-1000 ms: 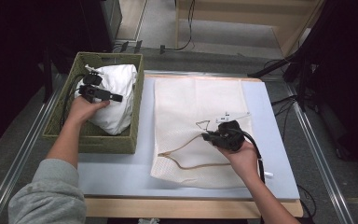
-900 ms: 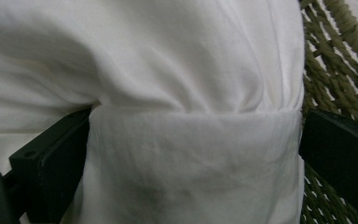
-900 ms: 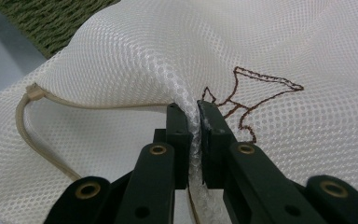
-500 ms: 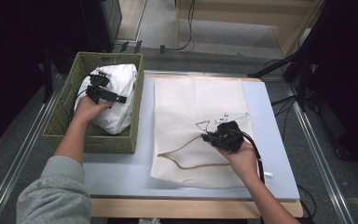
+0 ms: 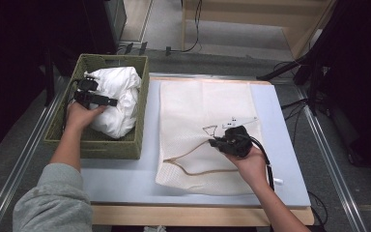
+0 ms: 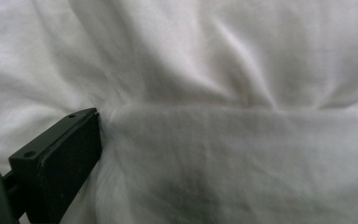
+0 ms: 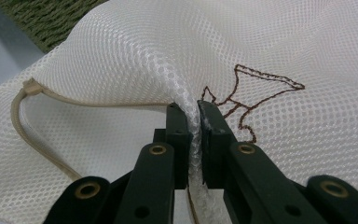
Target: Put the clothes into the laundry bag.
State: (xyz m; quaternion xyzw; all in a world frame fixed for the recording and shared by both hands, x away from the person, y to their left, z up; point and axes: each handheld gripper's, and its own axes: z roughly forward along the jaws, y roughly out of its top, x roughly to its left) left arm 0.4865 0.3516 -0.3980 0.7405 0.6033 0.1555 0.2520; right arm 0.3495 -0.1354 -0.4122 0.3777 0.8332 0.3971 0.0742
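- Since a second ago the left gripper (image 5: 96,99) has travelled a little farther up the woven basket (image 5: 67,116), deeper over the white garment (image 5: 118,99); the right gripper (image 5: 221,141) has hardly shifted on the mesh bag (image 5: 198,111).
- White garment: it lies bundled inside the woven basket, which stands at the left of the table (image 5: 121,179), just beside the mesh bag.
- Left gripper, high view: it rests on the left flank of the bundle, with the person's left hand (image 5: 79,117) behind it.
- Left gripper view: one black jaw rises at lower left and presses against a fold of the white garment (image 6: 223,154). The cloth bulges beside that jaw and hides the other one, so I cannot tell whether the jaws are spread or pinching.
- Mesh bag: it lies flat on the table to the right of the basket, with a tan drawstring (image 5: 193,166) looping out near its lower left corner.
- Right gripper view: the right gripper (image 7: 193,109) has its two jaws pressed together on a raised ridge of the mesh bag (image 7: 135,60). The pinched fold runs straight up between the jaws.
- A brown stitched outline (image 7: 261,86) sits just to the right of the pinch, and the tan drawstring (image 7: 28,121) curves off to the left.
- The person's right hand (image 5: 252,164) holds this gripper from below.
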